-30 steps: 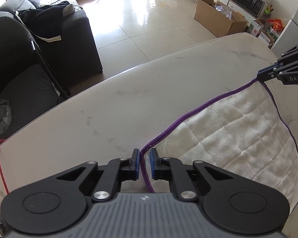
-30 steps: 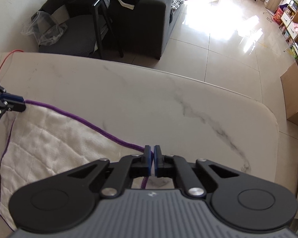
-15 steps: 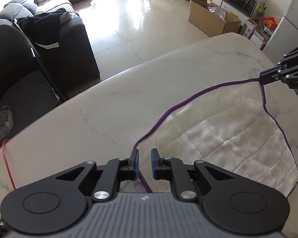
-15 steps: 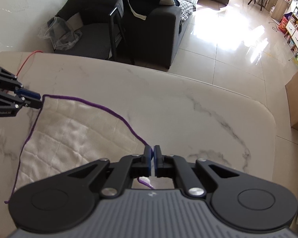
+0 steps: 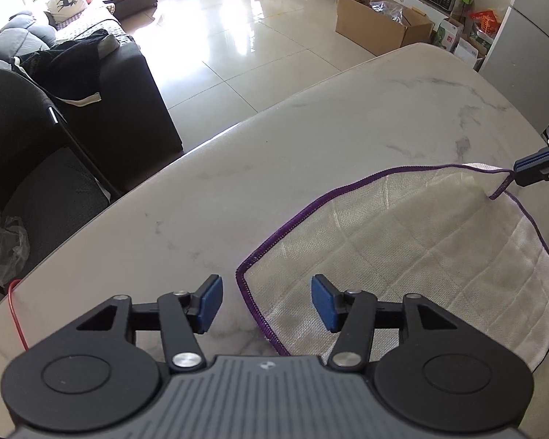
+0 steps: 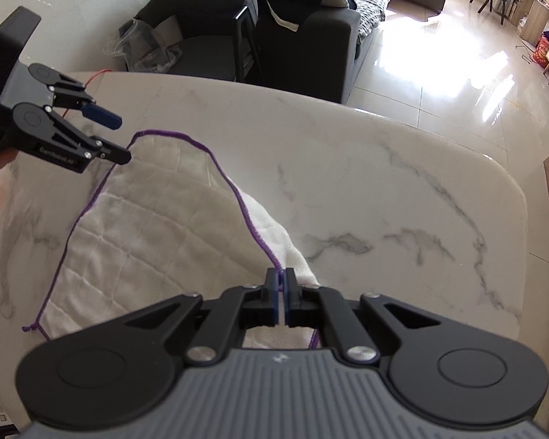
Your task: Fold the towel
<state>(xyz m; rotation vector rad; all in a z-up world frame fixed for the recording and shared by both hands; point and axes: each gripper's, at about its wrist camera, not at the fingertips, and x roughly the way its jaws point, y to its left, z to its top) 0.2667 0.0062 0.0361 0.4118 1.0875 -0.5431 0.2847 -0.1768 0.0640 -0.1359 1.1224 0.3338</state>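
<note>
Left gripper (image 5: 266, 303) is just opening, its corner released; right gripper (image 6: 282, 296) is pinching the towel (image 5: 413, 241) hem on the marble table (image 5: 311, 139) (align edges before lowering, I'd judge).

White quilted towel (image 5: 421, 256), purple-edged; grey-veined, seemingly marble table (image 6: 384, 183).

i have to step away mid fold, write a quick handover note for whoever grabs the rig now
Left gripper: open, its jaws have just been opening; the towel corner lies on the table between them, unpinched.
Right gripper: shut on the white quilted towel with purple stitched edge, holding its other far corner lifted.
Towel: folded over itself on the white marble table, a lower layer showing beside the right gripper.
Done: the fold is laid over on the left side.
Left: probably lower and release the right corner, then make further folds.
</note>
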